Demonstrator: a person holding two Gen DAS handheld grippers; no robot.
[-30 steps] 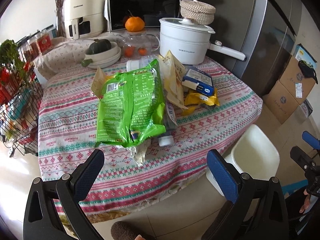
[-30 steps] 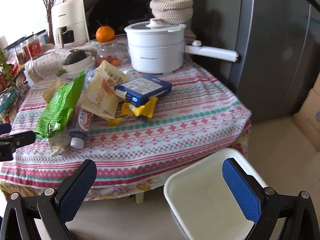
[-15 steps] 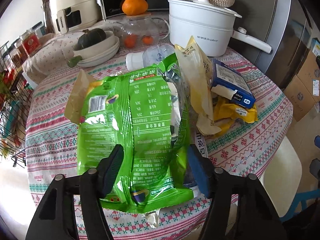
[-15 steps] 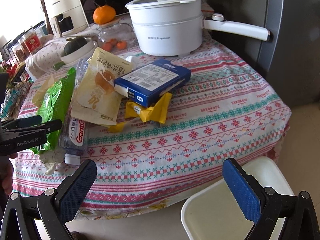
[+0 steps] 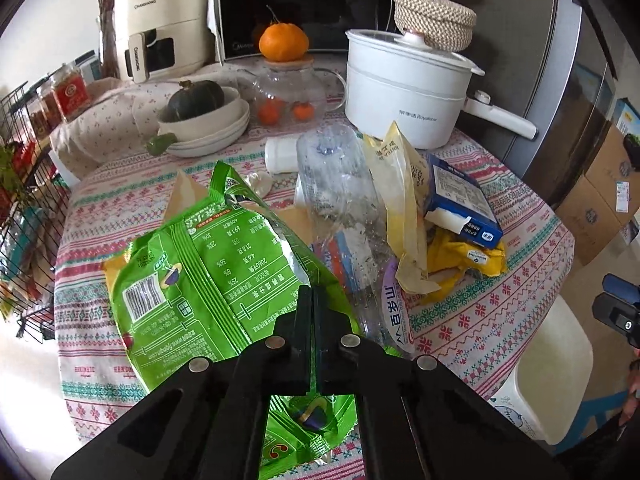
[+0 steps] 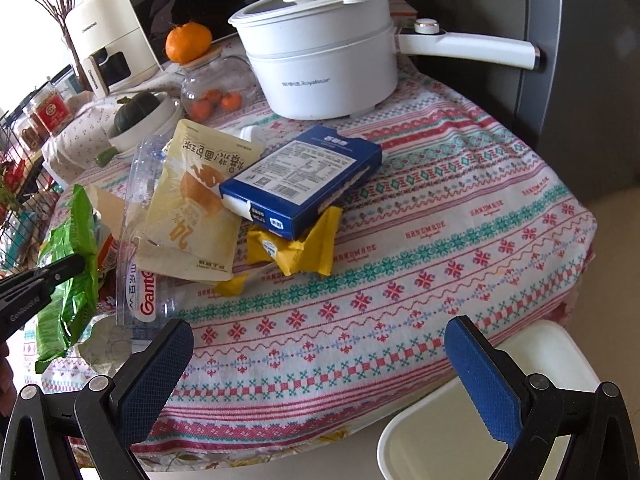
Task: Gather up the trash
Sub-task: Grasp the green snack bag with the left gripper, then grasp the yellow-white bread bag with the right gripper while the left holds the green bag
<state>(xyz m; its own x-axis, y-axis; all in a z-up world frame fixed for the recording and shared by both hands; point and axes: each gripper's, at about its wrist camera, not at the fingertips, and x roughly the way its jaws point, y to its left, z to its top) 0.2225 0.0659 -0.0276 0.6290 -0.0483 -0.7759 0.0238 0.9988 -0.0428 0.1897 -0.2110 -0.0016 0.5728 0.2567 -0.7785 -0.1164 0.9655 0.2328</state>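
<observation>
Two claws work over a cluttered desk (image 6: pixel 440 216). On its left side, the left claw (image 5: pixel 314 300) is clenched on the near end of a green snack bag (image 5: pixel 208 276), whose long axis runs away from the camera toward the back-left, torn mouth farthest. Just right of it lies a clear plastic bottle (image 5: pixel 344 208), then a pale yellow pouch (image 6: pixel 196 208), touching the bottle, a blue box (image 6: pixel 304 180) leaning on a yellow wrapper (image 6: pixel 296 248), and a white pot (image 6: pixel 324 68) behind. Farther right, the right claw (image 6: pixel 320 364) hangs released, fingers wide apart, above the desk's near edge, beside a white bin (image 6: pixel 472 432) on the floor.
</observation>
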